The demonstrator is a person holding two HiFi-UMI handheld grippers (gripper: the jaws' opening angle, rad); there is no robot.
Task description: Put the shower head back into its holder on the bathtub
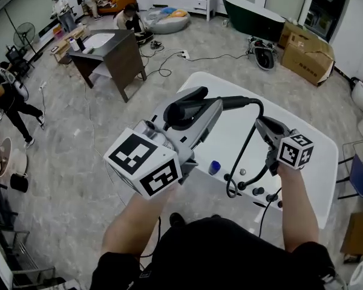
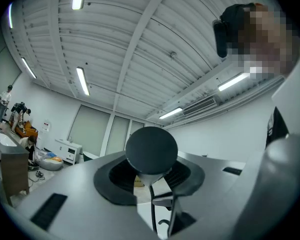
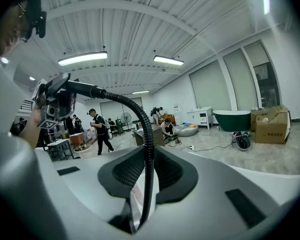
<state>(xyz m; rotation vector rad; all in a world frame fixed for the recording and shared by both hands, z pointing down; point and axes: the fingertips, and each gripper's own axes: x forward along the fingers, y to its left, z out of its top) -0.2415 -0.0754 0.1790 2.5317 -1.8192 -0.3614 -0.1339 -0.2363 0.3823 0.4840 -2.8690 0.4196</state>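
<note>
White bathtub (image 1: 317,153), black shower head (image 1: 184,107) (ribbed hose (image 3: 149,149))

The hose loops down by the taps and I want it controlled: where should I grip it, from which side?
Take the hose on the straight run below its arch, from the right, where the right gripper clamps it: thin, ribbed and round there, so jaws cross it squarely. Lower down it curls tightly.
</note>
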